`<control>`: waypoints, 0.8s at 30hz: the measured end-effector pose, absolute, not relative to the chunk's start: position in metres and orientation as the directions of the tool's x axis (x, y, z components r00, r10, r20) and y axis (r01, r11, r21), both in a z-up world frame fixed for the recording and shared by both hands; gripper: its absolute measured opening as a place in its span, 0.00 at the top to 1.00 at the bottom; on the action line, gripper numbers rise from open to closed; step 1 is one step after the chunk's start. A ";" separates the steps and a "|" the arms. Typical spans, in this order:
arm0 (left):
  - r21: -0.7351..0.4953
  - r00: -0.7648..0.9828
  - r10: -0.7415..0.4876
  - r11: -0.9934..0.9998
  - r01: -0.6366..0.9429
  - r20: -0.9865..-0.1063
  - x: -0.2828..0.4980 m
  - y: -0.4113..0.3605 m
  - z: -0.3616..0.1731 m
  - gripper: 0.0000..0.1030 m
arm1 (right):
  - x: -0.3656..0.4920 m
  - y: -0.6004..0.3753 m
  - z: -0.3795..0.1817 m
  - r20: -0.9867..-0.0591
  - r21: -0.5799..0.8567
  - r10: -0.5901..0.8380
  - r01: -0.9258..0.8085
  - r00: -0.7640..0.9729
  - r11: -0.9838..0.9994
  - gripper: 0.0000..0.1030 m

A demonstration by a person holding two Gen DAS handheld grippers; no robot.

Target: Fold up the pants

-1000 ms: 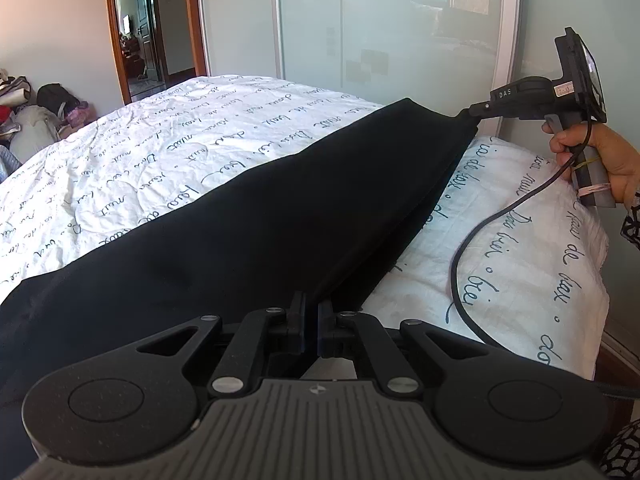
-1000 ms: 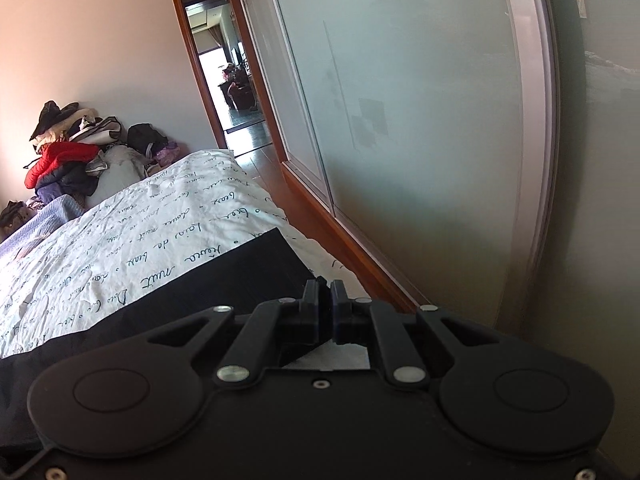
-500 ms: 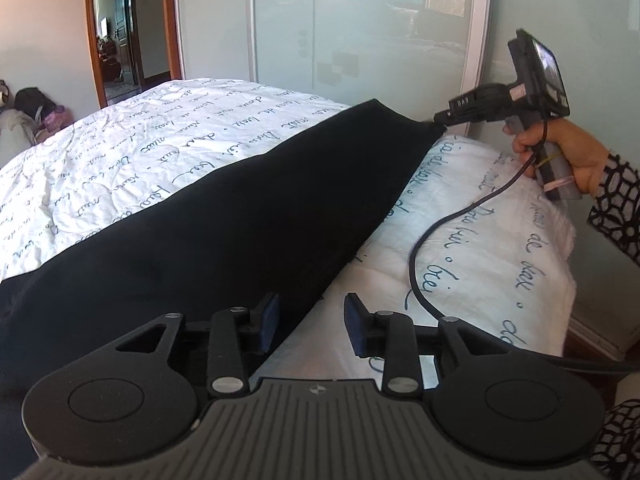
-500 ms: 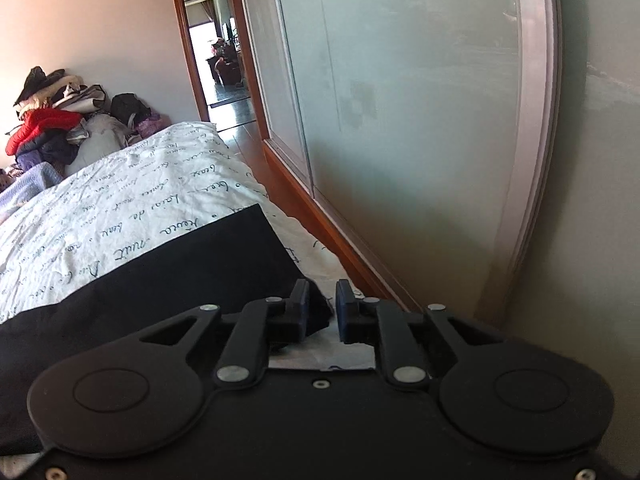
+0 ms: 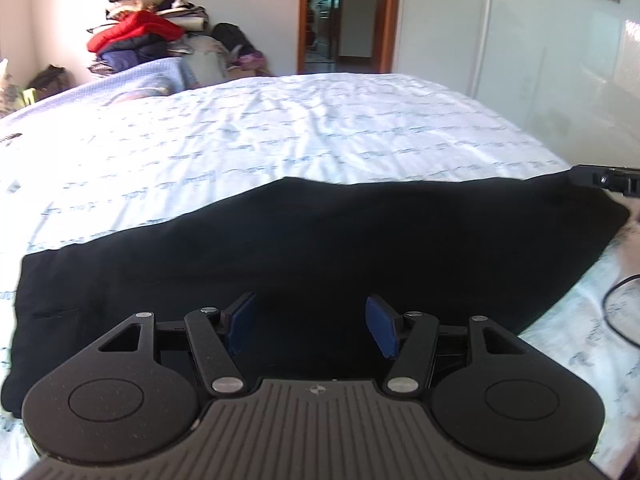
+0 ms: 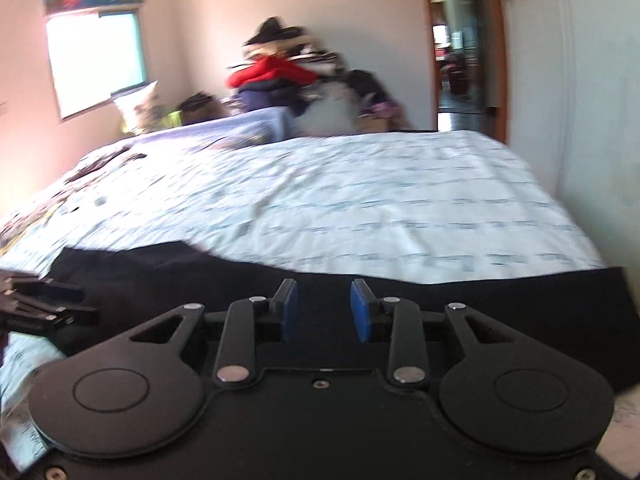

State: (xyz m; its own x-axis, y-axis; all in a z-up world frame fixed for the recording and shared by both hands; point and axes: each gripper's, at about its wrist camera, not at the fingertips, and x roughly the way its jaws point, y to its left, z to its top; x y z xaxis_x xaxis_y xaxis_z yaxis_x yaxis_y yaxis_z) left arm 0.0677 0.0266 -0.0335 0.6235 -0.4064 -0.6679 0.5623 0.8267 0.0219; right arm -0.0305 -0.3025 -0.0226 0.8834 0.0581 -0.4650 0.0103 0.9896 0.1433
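Both tools gaping over pants point(image 5: 320, 248); bedsheet point(image 5: 320, 128) script apparently illegible.

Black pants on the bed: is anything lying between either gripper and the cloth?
Nothing visible. The long black folded pants lie flat on the white script-printed bedspread. The left gripper and right gripper both hang right over bare cloth, jaws having just opened, with nothing between them. The black cable lies off to the side.
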 end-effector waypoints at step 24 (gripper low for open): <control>0.040 0.646 -0.404 0.828 0.559 -0.648 0.062 0.068 -0.027 0.32 | -0.085 -0.262 0.075 -0.604 0.265 0.414 -0.319 0.681 0.910 0.30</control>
